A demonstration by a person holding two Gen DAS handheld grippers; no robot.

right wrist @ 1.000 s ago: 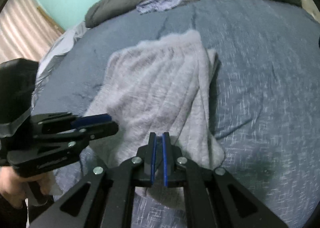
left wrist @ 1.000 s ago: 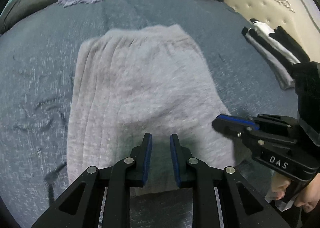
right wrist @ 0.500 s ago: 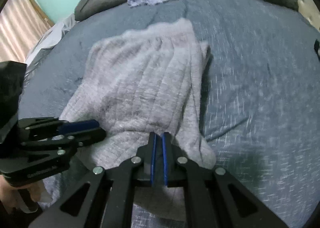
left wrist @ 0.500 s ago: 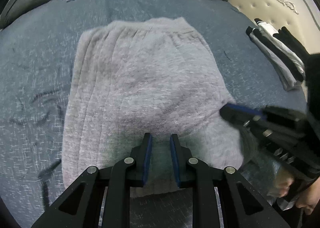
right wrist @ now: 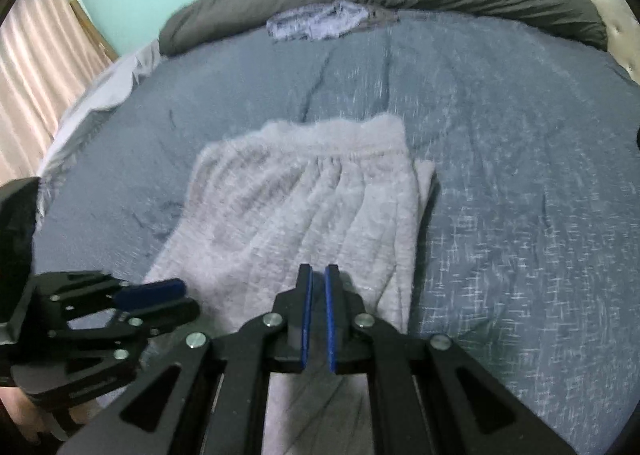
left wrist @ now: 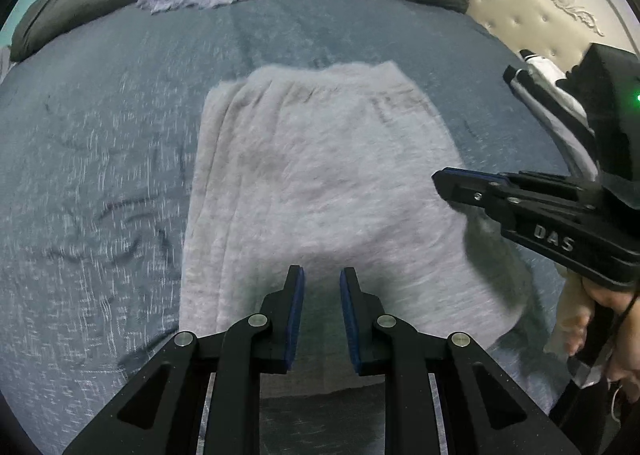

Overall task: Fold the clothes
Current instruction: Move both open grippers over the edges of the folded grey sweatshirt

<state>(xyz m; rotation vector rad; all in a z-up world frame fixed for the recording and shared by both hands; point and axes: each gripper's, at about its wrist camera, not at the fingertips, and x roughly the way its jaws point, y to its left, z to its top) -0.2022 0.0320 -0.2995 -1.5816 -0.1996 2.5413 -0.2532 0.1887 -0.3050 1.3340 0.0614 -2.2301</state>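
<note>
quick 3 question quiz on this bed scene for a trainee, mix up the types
1. True or false: the grey fleece garment lies flat on the blue bedspread.
2. Which gripper has the narrower gap between its pads? A) left gripper B) right gripper
3. Fill in: in the left wrist view, a black and white garment lies near the cream ____.

Key
1. True. It is spread out, elastic waistband at the far end.
2. B. Its jaws are nearly together with no cloth pinched; the left's stand a little apart over the garment.
3. headboard.
</note>
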